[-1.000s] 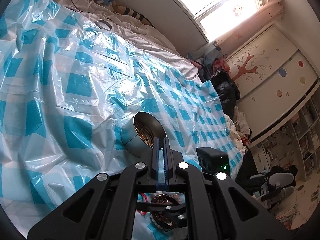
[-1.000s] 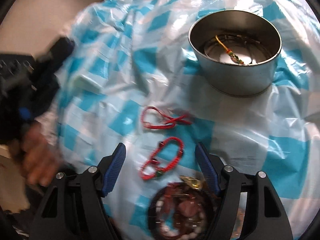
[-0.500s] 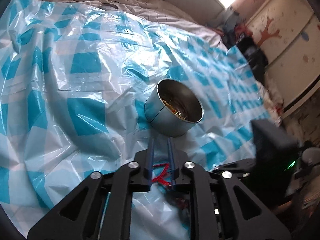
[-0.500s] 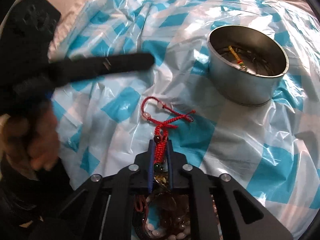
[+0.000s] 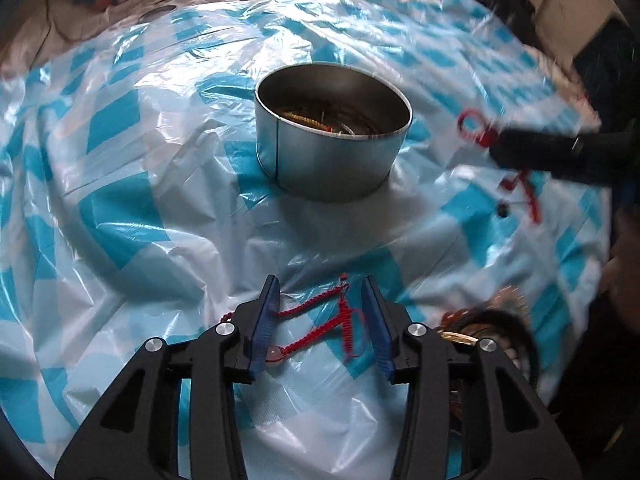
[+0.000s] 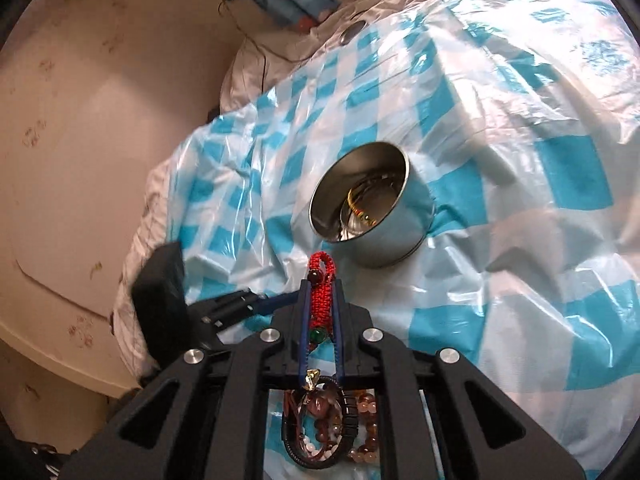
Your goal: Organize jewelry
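A round metal tin (image 5: 334,136) stands on the blue-and-white checked plastic sheet (image 5: 120,184) with gold jewelry inside; it also shows in the right wrist view (image 6: 370,210). My left gripper (image 5: 322,320) is open, its fingers either side of a red cord bracelet (image 5: 320,316) lying on the sheet. My right gripper (image 6: 320,320) is shut on a red braided bracelet (image 6: 321,300) with dark and green beads, held above the sheet near the tin. In the left wrist view it is blurred at the right (image 5: 516,148).
A pile of bead bracelets (image 6: 332,428) lies under the right gripper, also in the left wrist view (image 5: 488,320). The sheet covers a bed with white bedding (image 6: 288,32). A beige wall (image 6: 80,120) is to the left.
My left gripper has opened and come down around the red cord bracelet. My right gripper shut on the red beaded bracelet and lifted it off the sheet toward the tin.
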### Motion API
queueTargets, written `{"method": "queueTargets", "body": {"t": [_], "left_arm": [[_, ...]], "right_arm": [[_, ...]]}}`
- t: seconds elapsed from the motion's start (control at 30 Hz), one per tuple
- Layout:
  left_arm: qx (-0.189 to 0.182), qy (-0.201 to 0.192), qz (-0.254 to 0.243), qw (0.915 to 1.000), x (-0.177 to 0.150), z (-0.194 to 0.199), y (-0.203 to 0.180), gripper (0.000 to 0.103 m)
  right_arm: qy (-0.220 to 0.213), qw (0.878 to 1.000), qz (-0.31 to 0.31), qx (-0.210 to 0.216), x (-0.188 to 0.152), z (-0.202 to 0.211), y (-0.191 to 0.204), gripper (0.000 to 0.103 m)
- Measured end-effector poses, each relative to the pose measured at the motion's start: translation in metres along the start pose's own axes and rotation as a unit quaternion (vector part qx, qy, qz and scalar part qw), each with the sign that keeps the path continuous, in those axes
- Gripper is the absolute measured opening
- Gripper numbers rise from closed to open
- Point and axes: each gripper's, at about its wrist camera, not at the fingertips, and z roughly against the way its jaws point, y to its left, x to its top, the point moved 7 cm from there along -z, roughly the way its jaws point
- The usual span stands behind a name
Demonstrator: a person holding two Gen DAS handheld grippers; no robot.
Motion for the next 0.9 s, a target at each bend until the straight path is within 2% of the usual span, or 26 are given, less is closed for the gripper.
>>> {"method": "queueTargets", "body": {"t": [0.03, 0.07, 0.1, 0.2, 0.37, 0.53, 0.9], "left_arm": [[0.004, 0.001, 0.003, 1.0000, 0.000, 0.000, 0.001, 0.027], [0.006, 0.002, 0.006, 1.0000, 0.001, 0.001, 0.003, 0.010], [0.007, 0.001, 0.010, 0.9999, 0.002, 0.004, 0.007, 0.004], [0.004, -0.011, 0.019, 0.9998, 0.005, 0.016, 0.013, 0.003], [-0.044, -0.055, 0.056, 0.9959, 0.019, 0.048, 0.021, 0.003], [-0.091, -0.096, 0.084, 0.9877, 0.031, 0.075, 0.023, 0.003], [-0.138, -0.172, 0.104, 0.9699, 0.091, 0.099, 0.010, 0.003]], "right_arm": [[0.001, 1.000, -0.001, 0.001, -0.001, 0.002, 0.000, 0.011], [0.000, 1.000, -0.001, 0.003, -0.001, 0.003, -0.001, 0.011], [-0.001, 1.000, 0.000, 0.004, 0.000, 0.003, -0.001, 0.011], [-0.004, 1.000, 0.002, 0.005, 0.003, -0.001, 0.001, 0.011], [-0.015, 1.000, 0.005, 0.011, 0.005, -0.001, 0.008, 0.011], [-0.030, 0.999, 0.001, 0.017, 0.010, 0.006, 0.008, 0.011], [-0.080, 0.997, 0.004, 0.014, 0.041, 0.010, 0.013, 0.011]]}}
